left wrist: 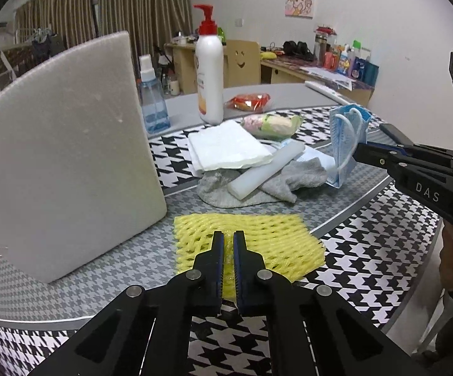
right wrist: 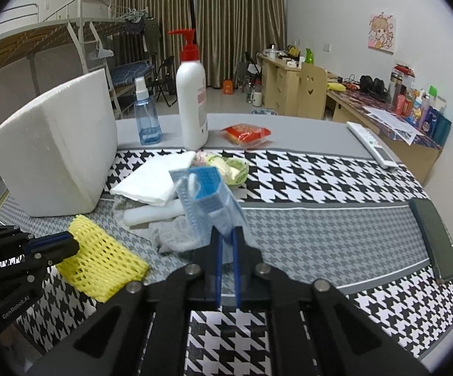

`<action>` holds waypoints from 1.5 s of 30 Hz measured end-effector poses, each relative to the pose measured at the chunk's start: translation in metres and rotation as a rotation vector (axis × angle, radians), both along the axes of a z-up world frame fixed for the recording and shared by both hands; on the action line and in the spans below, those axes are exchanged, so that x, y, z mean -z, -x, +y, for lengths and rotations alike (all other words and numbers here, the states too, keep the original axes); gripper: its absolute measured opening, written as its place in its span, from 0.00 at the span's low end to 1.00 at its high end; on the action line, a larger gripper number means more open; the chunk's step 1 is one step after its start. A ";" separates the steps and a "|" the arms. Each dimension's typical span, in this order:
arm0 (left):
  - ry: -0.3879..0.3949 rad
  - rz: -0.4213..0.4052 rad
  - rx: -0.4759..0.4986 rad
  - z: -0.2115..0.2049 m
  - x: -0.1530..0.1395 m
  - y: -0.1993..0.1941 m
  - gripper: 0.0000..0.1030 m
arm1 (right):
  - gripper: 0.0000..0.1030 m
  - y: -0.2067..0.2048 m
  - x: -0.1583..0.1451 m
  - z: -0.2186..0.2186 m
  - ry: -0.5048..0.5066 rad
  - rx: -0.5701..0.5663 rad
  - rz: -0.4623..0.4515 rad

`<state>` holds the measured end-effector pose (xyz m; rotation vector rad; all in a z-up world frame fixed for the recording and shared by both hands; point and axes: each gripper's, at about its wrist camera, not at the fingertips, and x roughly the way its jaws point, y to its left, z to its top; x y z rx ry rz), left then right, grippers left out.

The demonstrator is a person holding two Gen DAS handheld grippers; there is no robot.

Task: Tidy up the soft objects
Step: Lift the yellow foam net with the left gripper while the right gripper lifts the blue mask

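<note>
My left gripper [left wrist: 229,235] is shut on a yellow foam fruit net [left wrist: 257,238], which lies flat on the mat; it also shows in the right wrist view [right wrist: 101,260]. My right gripper [right wrist: 226,232] is shut on a blue face mask [right wrist: 207,197] and holds it lifted above the pile; in the left wrist view the mask [left wrist: 347,144] hangs upright from the right gripper [left wrist: 356,152]. The pile holds a white folded tissue [left wrist: 226,147], a white foam stick [left wrist: 267,169], a grey sock [left wrist: 298,175] and a floral cloth bundle [left wrist: 270,123].
A large white foam block [left wrist: 60,153] stands at the left. A lotion pump bottle [left wrist: 209,72], a blue spray bottle [left wrist: 152,100] and a red snack packet [left wrist: 249,100] stand behind the pile. A remote [right wrist: 372,147] and a dark phone [right wrist: 433,238] lie at the right.
</note>
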<state>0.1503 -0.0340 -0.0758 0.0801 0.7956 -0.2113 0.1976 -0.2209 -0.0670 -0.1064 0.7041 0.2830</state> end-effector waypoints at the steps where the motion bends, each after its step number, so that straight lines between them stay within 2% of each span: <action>1: 0.001 -0.008 -0.001 0.001 -0.002 0.002 0.06 | 0.08 0.002 -0.002 -0.001 -0.002 0.002 -0.008; 31: 0.025 -0.163 -0.057 0.022 -0.046 0.038 0.06 | 0.06 0.052 -0.049 -0.004 -0.024 0.015 -0.157; 45: 0.034 -0.231 -0.074 0.031 -0.067 0.052 0.06 | 0.06 0.062 -0.069 0.001 -0.030 -0.002 -0.221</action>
